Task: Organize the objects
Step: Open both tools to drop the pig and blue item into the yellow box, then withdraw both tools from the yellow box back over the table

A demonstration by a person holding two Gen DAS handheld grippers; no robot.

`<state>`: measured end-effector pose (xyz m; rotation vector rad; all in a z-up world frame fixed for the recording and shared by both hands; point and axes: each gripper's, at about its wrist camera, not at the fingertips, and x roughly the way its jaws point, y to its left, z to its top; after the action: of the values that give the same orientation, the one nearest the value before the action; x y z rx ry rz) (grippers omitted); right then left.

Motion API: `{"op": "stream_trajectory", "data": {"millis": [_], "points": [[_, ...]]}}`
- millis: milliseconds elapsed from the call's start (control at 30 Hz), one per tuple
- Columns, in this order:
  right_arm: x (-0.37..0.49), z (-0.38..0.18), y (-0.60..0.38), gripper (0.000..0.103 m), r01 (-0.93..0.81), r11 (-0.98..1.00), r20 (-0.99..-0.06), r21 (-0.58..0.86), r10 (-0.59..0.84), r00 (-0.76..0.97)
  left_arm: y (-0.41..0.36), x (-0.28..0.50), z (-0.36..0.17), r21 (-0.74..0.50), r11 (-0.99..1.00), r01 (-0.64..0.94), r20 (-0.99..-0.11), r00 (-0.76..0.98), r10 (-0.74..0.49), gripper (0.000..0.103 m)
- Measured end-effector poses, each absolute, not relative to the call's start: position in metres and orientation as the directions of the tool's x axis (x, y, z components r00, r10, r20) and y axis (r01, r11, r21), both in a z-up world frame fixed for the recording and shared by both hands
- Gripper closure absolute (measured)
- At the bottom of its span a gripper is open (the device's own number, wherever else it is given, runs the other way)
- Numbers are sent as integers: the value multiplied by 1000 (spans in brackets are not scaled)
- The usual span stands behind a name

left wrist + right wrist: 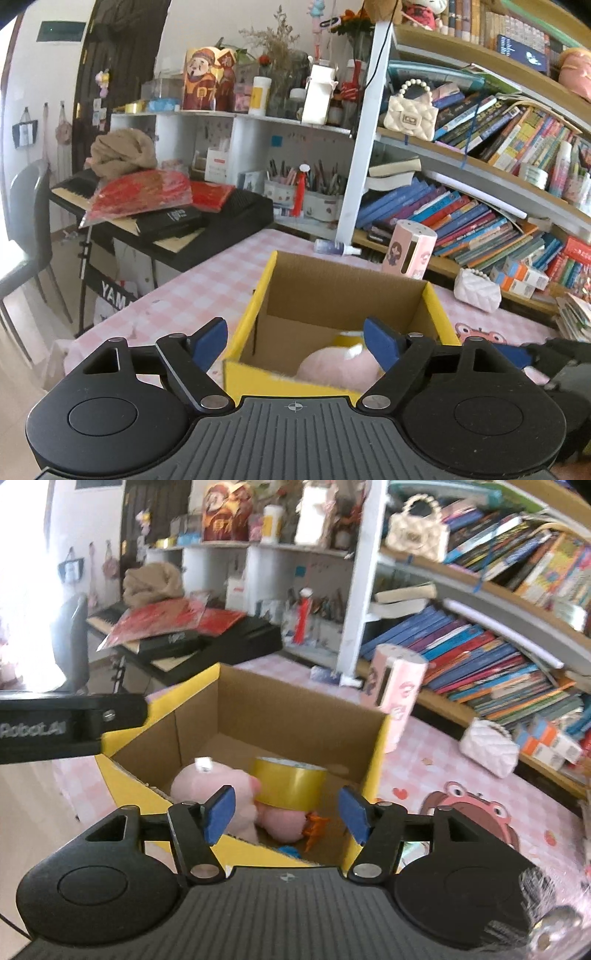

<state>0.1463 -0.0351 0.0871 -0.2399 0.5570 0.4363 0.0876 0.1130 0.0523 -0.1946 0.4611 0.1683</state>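
Both my claws hang open and empty above the yellow cardboard box (pixel 373 760), where the pink plush (pixel 207 786) and yellow tape roll (pixel 291 782) already lie, so a careless swing of my right gripper (pixel 288 812) could clip the rim and shove it.

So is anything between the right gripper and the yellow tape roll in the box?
Nothing visible. The right gripper, open and empty, faces the yellow tape roll directly; the pink plush lies beside it in the cardboard box.
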Motion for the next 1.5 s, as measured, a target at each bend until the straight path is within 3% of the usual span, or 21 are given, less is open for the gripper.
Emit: {"op": "stream_trajectory", "data": {"millis": [133, 267, 567, 1500], "points": [[123, 89, -45, 40, -397, 913, -539, -95, 288, 792, 115, 68, 46, -122, 974, -192, -473, 874, 113, 19], [102, 82, -47, 28, -340, 932, -543, -123, 224, 809, 117, 51, 37, -120, 975, -189, -503, 858, 104, 19], [53, 58, -52, 19, -234, 961, -579, -147, 108, 808, 112, 14, 17, -65, 979, -195, -563, 817, 125, 15], [-24, 37, -86, 13, -82, 986, -625, -142, -25, 781, 75, -26, 1, -43, 999, 17, -614, 788, -40, 13]]}}
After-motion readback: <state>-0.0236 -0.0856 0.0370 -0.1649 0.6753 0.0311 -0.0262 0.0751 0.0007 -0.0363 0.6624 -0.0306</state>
